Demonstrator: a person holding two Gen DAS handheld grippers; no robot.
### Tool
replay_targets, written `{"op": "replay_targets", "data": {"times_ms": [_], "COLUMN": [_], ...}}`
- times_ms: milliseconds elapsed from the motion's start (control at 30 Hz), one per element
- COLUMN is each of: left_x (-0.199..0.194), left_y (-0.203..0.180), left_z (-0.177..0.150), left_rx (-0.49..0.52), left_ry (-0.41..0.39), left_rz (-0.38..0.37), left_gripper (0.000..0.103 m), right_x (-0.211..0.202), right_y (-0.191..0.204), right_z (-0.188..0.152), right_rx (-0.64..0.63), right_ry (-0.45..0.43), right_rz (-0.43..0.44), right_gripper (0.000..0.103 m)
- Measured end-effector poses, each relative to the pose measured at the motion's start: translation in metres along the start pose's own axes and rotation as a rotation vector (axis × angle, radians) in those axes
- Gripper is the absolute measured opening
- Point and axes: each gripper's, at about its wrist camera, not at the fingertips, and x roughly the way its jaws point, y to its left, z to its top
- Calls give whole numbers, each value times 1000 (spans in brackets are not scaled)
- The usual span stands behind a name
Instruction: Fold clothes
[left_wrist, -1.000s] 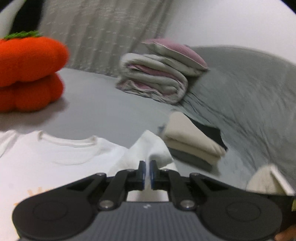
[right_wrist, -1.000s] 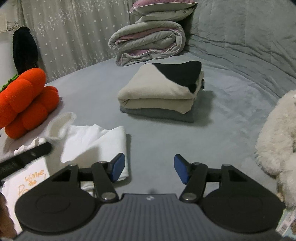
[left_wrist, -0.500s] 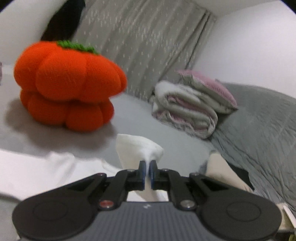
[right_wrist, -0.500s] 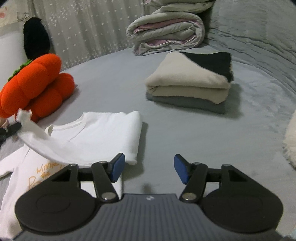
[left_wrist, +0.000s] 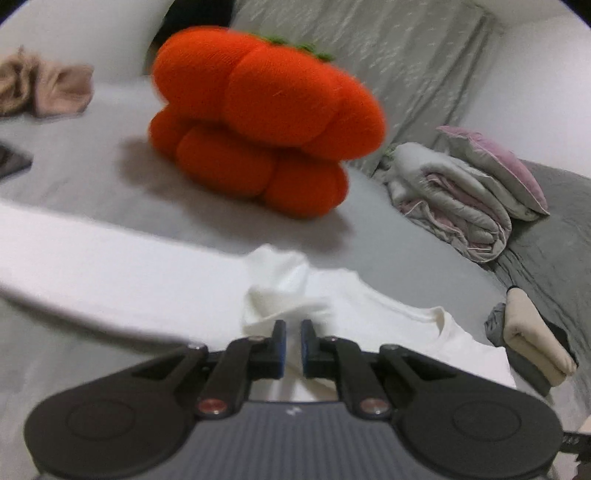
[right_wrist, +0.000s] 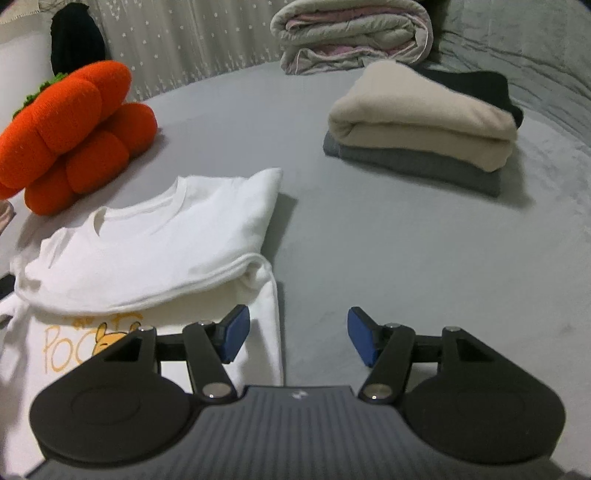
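Left gripper fingers nearly closed, thin gap between; white cloth lies at tips, grip uncertain. Right gripper spread wide, empty, over grey bed. White sweatshirt just left of it, partly folded. Beyond: orange plush, folded clothes stack.

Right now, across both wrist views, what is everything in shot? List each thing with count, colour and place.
sweatshirt: 1, white, orange print, near left on bed
pumpkin plush: 1, orange, beyond sweatshirt
folded clothes stack: 1, cream, black, grey, far right
rolled duvet: 1, grey-pink, back
pillow: 1, pink, on duvet
beige cloth: 1, far left
curtain: 1, pale, back
left hand-held gripper: black, nearly closed over sweatshirt fabric
right hand-held gripper: black, open, empty
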Motion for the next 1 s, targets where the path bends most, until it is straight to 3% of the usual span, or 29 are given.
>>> {"op": "replay_targets", "data": {"times_ms": [33,100,300,367,433,500,633,733,800,900,1000], "left_x": [-1,-1,8,15,23,28,20,20,20,17,12], "left_y": [7,20,42,36,28,17,0,-5,-6,-6,-6], "left_z": [3,8,18,18,19,20,28,34,36,34,32], "left_rx": [-39,-128,-332,-314,-278,-214,-106,-57,-40,-24,-10], "left_ry": [12,38,100,119,139,146,72,35,15,-20,-62], "left_rz": [-23,-78,-184,-145,-103,-72,-74,-68,-71,-88,-125], "left_gripper": [38,57,57,52,19,4,4,4,4,4,4], "right_x": [1,1,7,10,12,12,6,2,6,29,53], "right_y": [2,4,11,14,17,18,6,-12,-22,-31,-37], "right_z": [0,1,1,-1,-3,-2,9,25,36,47,51], "right_rx": [-11,-32,-105,-138,-169,-202,-174,-51,41,155,245], "right_ry": [-1,-5,-23,-34,-46,-50,-34,-40,-65,-83,-95], "right_rz": [-5,-8,9,-2,-11,-6,107,264,324,343,340], "right_gripper": [64,64,64,64,64,64,64,64,64,62,46]}}
